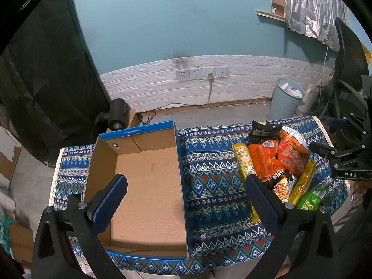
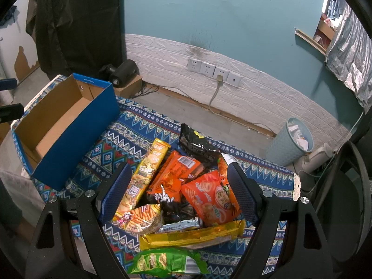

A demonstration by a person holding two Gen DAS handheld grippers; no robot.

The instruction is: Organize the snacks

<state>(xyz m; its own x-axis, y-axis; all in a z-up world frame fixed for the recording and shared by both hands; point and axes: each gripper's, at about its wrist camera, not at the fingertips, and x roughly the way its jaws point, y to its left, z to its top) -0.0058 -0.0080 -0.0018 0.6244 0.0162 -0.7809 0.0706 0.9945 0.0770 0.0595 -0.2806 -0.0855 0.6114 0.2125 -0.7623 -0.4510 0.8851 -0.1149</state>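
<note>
An empty blue cardboard box (image 1: 139, 186) (image 2: 76, 130) stands on the left half of a patterned blue cloth (image 1: 209, 186). A heap of snack packets (image 1: 279, 162) (image 2: 176, 186) lies on the right half: a long yellow bar pack (image 2: 144, 174), orange packs (image 2: 209, 200), a black pack (image 2: 195, 141) and a green pack (image 2: 167, 262). My left gripper (image 1: 186, 188) hangs open above the box's right wall. My right gripper (image 2: 177, 183) is open above the heap, one finger on each side of it, holding nothing. The right gripper (image 1: 344, 153) also shows at the left wrist view's right edge.
A teal wall with a white brick strip and sockets (image 1: 202, 73) lies beyond the table. On the floor stand a pale blue wastebasket (image 1: 287, 97) (image 2: 293, 139) and a black device on a small box (image 1: 118, 114). A black chair (image 1: 351, 53) is at the right.
</note>
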